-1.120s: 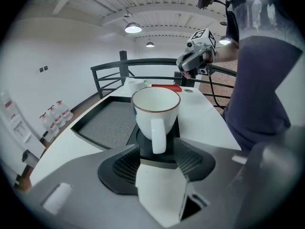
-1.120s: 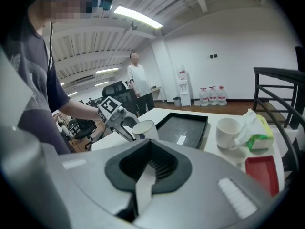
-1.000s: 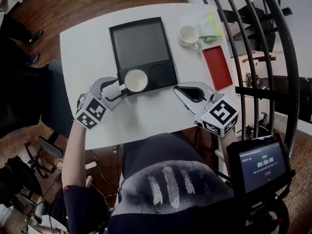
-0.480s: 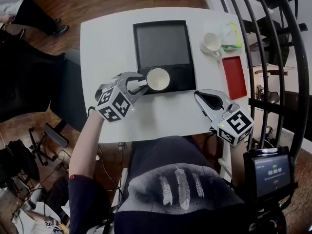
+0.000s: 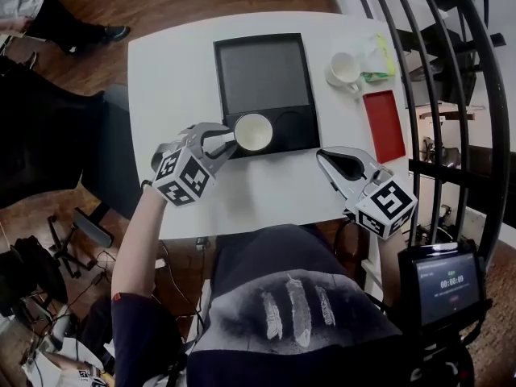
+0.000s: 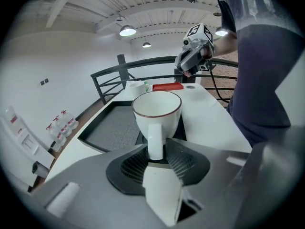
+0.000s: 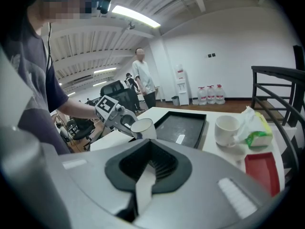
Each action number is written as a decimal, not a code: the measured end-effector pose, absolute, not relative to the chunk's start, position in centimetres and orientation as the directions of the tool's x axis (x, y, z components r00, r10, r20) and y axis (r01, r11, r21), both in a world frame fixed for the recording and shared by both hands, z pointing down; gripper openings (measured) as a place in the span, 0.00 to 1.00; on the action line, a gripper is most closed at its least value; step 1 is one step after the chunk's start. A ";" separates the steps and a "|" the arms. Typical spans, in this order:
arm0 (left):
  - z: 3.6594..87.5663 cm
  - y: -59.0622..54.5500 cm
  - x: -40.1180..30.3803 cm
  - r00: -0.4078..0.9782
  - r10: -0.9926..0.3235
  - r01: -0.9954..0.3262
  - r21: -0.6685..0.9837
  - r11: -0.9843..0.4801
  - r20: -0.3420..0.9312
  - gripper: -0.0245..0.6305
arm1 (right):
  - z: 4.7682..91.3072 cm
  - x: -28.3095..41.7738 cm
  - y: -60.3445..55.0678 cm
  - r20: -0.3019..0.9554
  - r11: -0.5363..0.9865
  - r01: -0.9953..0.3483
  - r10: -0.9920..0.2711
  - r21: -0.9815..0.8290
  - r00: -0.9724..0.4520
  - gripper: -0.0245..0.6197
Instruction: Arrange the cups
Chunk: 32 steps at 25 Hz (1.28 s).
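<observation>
A white cup (image 5: 253,131) with a dark rim stands upright at the front edge of the black tray (image 5: 262,71). Its handle points toward my left gripper (image 5: 228,139). In the left gripper view the cup (image 6: 157,111) fills the middle, and its handle sits between the ribbed pads of that gripper (image 6: 156,154); the jaws are closing and touch the handle on both sides. A second white cup (image 5: 343,68) stands on the table at the back right. My right gripper (image 5: 322,153) rests shut and empty over the table's front right, seen also in its own view as the right gripper (image 7: 145,182).
A red flat tray (image 5: 385,125) lies at the table's right edge, with a green and white packet (image 5: 376,55) behind it beside the second cup (image 7: 227,129). A black railing (image 5: 451,95) runs along the right. A person (image 7: 143,78) stands far behind the table.
The left gripper's jaws have narrowed round the cup's handle. The right gripper has stayed where it was.
</observation>
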<state>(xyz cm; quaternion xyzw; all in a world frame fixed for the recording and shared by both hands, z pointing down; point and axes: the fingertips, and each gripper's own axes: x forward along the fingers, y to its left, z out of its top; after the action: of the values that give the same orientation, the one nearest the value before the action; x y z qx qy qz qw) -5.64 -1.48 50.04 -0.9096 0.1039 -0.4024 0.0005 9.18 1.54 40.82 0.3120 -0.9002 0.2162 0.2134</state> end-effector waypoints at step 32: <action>35.0 -6.6 -2.6 0.844 -0.405 -0.490 0.198 -0.849 0.351 0.06 | 37.7 8.6 -3.2 0.457 0.806 -0.565 -0.442 -0.176 -0.772 0.05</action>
<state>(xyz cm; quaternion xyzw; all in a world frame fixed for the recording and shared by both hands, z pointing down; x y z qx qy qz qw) -2.60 -6.64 35.01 -0.9498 0.2355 -0.1496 -0.1414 8.61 -3.24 37.67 0.2711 -0.9287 0.1535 0.2013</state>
